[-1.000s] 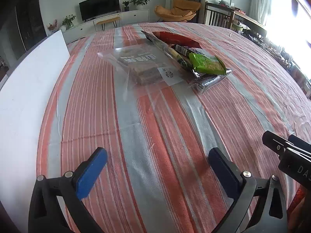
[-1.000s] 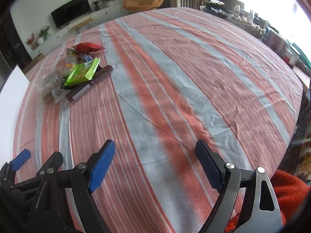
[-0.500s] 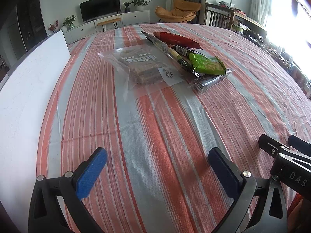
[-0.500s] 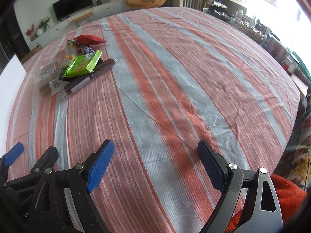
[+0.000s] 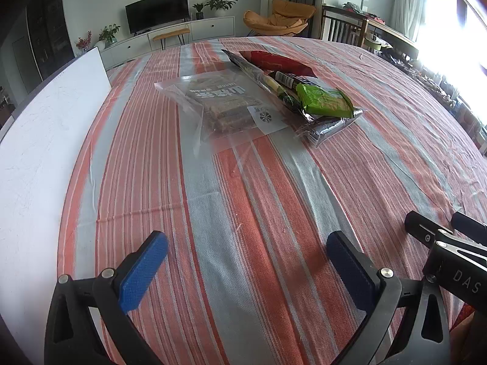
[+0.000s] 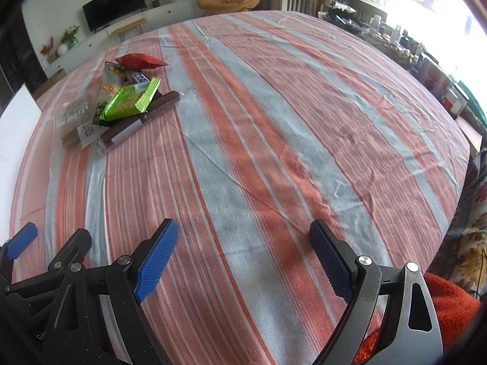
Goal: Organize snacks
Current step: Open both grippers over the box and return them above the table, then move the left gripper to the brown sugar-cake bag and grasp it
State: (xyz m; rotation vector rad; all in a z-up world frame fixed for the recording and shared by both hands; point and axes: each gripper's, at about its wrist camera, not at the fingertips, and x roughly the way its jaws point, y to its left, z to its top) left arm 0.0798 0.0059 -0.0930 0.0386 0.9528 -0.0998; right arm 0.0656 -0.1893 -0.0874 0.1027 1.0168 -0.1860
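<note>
A pile of snack packets lies on the striped tablecloth (image 5: pixel 243 200): a clear bag of brown bars (image 5: pixel 225 103), a green packet (image 5: pixel 322 100), a red packet (image 5: pixel 274 60), a long dark bar (image 5: pixel 328 127) and a long clear-wrapped stick (image 5: pixel 258 76). The right wrist view shows the green packet (image 6: pixel 127 103), the red packet (image 6: pixel 140 60) and the dark bar (image 6: pixel 143 118) far off at upper left. My left gripper (image 5: pixel 243 258) is open and empty, well short of the pile. My right gripper (image 6: pixel 243 252) is open and empty, near the table's front edge.
A white board (image 5: pixel 39 140) lies along the table's left side. The right gripper's body (image 5: pixel 444 243) shows at the left view's lower right. Beyond the table are a TV stand (image 5: pixel 182 35), an orange chair (image 5: pixel 280 18) and cluttered shelves (image 6: pixel 395 39) on the right.
Both grippers have drifted slightly forward towards the pile; the snacks look a little nearer. Both stay open and empty. Nothing on the table has moved.
</note>
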